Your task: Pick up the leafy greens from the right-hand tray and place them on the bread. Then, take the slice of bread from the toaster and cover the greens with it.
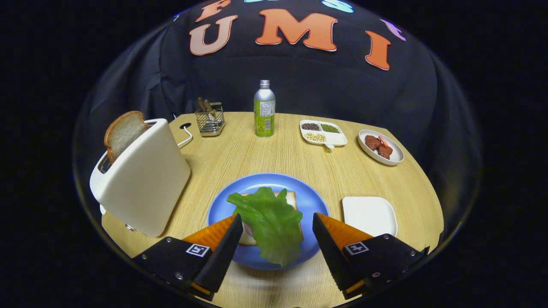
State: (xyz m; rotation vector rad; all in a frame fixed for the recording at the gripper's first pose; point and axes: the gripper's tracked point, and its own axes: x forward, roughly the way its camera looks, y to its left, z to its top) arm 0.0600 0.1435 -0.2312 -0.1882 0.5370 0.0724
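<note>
Spread wide and gripping nothing, the gripper (pixel 277 233) flanks the crinkled green lettuce leaf (pixel 267 222) draped over bread (pixel 291 199) on the round blue plate (pixel 308 194), so step 1 looks finished; next comes reaching left for the toast slice (pixel 124 131) standing in the cream toaster (pixel 143 179).

Light fell bright and even from above on the table (pixel 274 158), shadows soft; the wall stayed dim. Focus was sharp mid-view, and the fisheye bowed the table's edges.
</note>
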